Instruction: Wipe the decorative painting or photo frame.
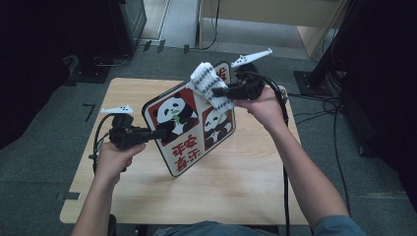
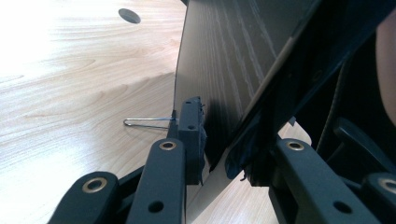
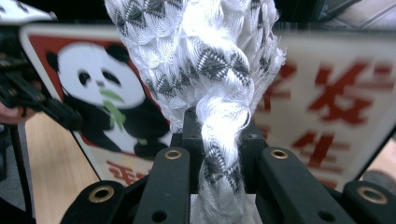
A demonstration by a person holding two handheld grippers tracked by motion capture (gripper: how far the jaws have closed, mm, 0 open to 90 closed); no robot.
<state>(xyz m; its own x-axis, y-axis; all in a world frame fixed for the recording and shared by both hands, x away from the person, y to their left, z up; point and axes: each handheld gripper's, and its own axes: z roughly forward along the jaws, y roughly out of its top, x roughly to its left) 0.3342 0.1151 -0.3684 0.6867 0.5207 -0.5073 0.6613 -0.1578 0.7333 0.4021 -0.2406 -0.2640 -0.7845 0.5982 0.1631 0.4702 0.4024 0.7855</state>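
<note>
Panda board (image 1: 189, 125) edge in left claw (image 1: 158, 133), tilted above table (image 1: 246, 182)

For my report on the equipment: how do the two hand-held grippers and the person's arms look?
Both grippers, left gripper and right gripper, are black with a white-grey three-cornered plate on top and a black cable trailing off. Their linkage arms are matte black with brass-coloured rivets, and the fingers are black blocks. The forearms are bare; a blue-grey short sleeve shows.

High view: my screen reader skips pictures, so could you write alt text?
A person's left tongs hold a panda sign board tilted above a wooden table, while the right tongs press a white patterned cloth against its upper face.
</note>
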